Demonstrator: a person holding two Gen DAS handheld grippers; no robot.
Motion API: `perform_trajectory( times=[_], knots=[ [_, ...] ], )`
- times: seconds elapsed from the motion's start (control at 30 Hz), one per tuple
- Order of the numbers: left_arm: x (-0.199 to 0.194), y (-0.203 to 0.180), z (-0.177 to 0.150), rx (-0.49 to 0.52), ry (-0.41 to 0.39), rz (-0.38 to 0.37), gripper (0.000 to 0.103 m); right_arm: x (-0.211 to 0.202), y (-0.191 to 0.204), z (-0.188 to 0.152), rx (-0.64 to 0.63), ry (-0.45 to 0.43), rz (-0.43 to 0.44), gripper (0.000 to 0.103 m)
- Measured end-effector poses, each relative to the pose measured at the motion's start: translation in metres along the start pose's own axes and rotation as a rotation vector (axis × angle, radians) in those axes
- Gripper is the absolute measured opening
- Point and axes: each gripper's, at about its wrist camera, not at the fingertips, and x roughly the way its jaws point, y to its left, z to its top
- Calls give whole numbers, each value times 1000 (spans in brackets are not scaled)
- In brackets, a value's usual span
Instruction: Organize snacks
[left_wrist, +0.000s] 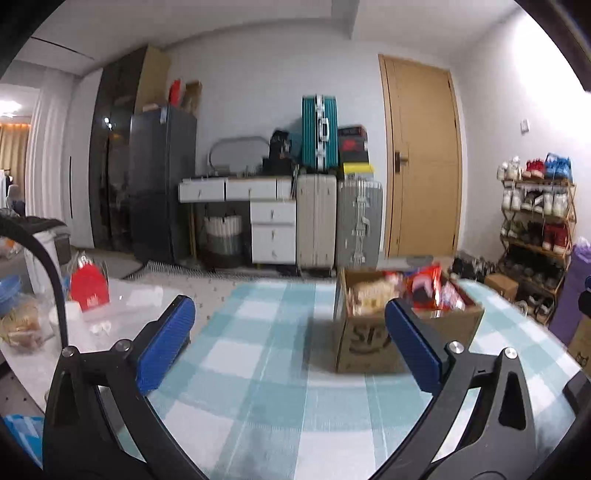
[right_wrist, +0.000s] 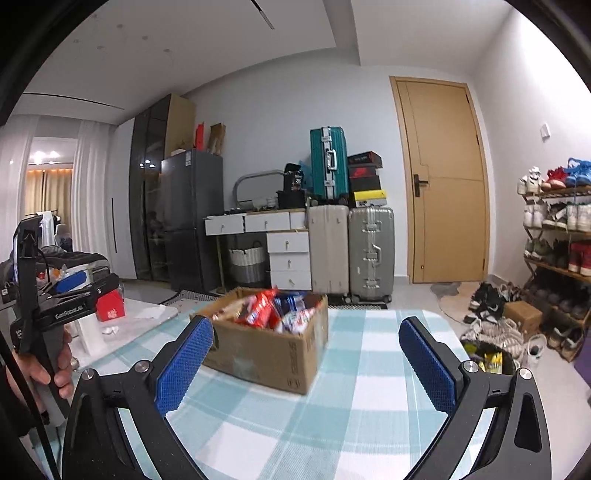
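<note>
A brown cardboard box (right_wrist: 266, 354) full of red, blue and tan snack packets (right_wrist: 275, 308) stands on the table with the blue-and-white checked cloth (right_wrist: 362, 387). In the left wrist view the box (left_wrist: 373, 343) sits right of centre, behind my right fingertip. My left gripper (left_wrist: 290, 314) is open and empty, above the cloth. My right gripper (right_wrist: 306, 332) is open and empty, a little in front of the box. The left gripper (right_wrist: 77, 280) also shows at the left edge of the right wrist view, held in a hand.
A red packet (left_wrist: 89, 284) and clutter lie on a white surface at the left. Suitcases (right_wrist: 351, 247), a white drawer unit (right_wrist: 288, 258), a dark fridge (right_wrist: 192, 218) and a wooden door (right_wrist: 443, 184) line the far wall. A shoe rack (right_wrist: 561, 251) stands at the right.
</note>
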Motion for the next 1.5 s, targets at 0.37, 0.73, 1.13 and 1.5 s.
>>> perform_trajectory(
  times=[0.37, 0.73, 1.13, 1.5],
  knots=[
    [40, -20, -52, 47, 123, -36, 103, 19, -12, -48, 29, -3, -69, 103],
    [37, -19, -55, 41, 90, -35, 103, 21, -17, -51, 61, 0, -61, 103],
    [36, -18, -54, 29, 92, -35, 103, 22, -12, -52, 29, 12, -60, 103],
    [36, -18, -55, 25, 95, -33, 103, 21, -14, -52, 33, 9, -58, 103]
  ],
)
